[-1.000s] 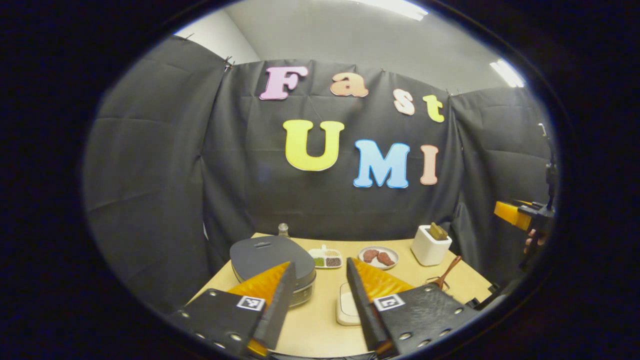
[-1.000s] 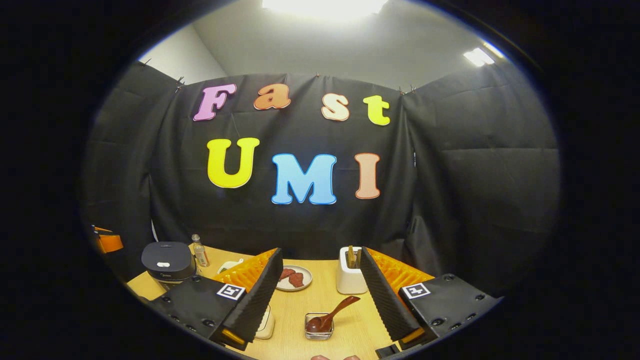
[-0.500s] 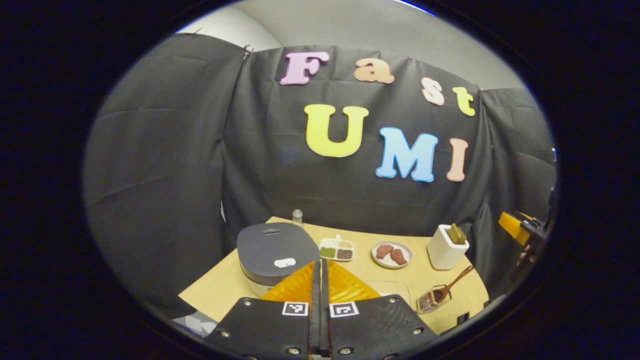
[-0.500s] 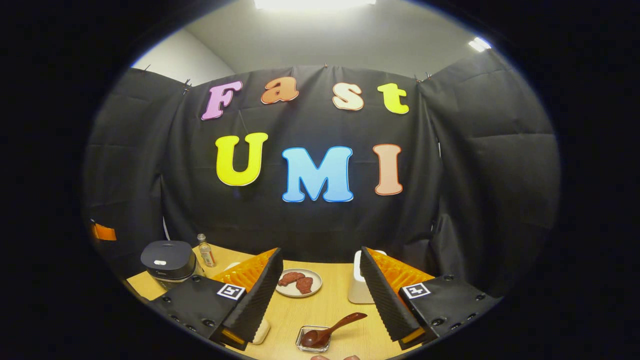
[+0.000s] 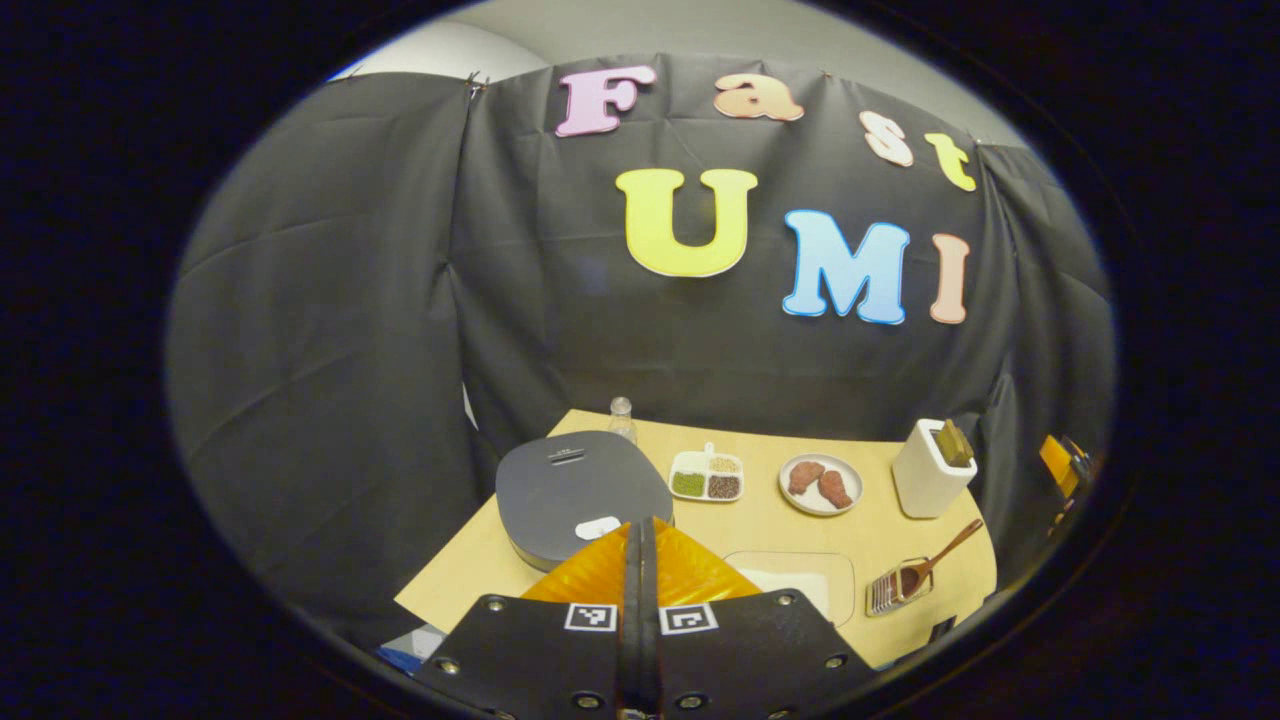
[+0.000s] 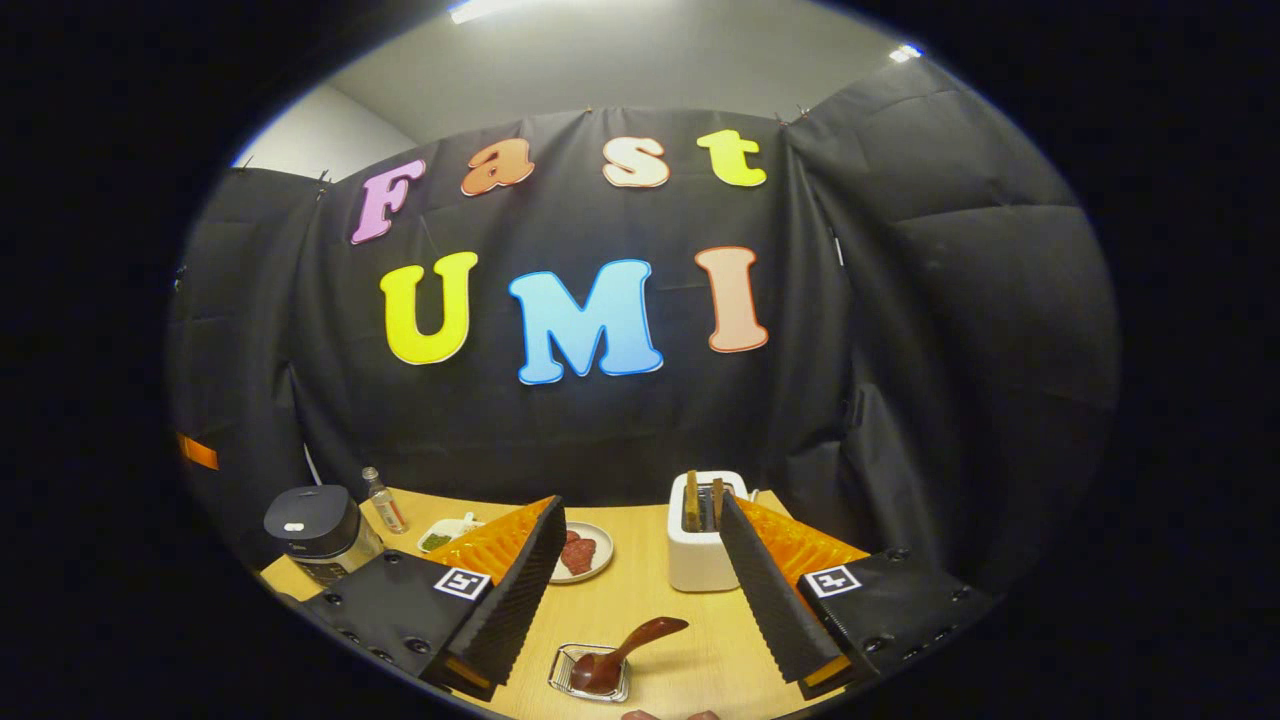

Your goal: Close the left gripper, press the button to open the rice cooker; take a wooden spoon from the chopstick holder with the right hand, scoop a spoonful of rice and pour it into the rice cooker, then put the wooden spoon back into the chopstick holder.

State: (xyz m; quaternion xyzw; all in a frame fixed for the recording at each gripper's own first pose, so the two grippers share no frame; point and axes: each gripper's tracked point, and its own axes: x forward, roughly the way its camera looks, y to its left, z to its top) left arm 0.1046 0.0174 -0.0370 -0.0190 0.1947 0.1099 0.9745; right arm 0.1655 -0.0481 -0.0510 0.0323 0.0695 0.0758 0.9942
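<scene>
Left gripper view: I see my left tongs point(image 5: 640, 530) pressed together with nothing between them, their tips hanging just above the near edge of the rice cooker point(image 5: 580, 485). The cooker's grey lid is down, and its pale button point(image 5: 598, 527) sits just left of the tips; I cannot tell whether they touch it. The cooker stands at the left end of the bench point(image 5: 780, 535), with a small bottle point(image 5: 622, 418) behind it. To its right lie a divided dish of grains point(image 5: 706, 476) and a plate with two reddish pieces point(image 5: 820, 484). Further right stands the white chopstick holder point(image 5: 930, 470), with utensil ends poking out of its top. Near the bench's front right corner a small clear container point(image 5: 896, 590) has a wooden spoon point(image 5: 935, 563) resting in it, handle leaning up and to the right.

In the right gripper view, my right tongs point(image 6: 640, 590) are spread wide and hold nothing. Between them I see that container point(image 6: 590, 672) and spoon point(image 6: 630, 645) near the front, the holder point(image 6: 705, 545) just behind beside the right finger, and the plate point(image 6: 582, 552) by the left finger. The cooker point(image 6: 310, 530) stands far to the left.
</scene>
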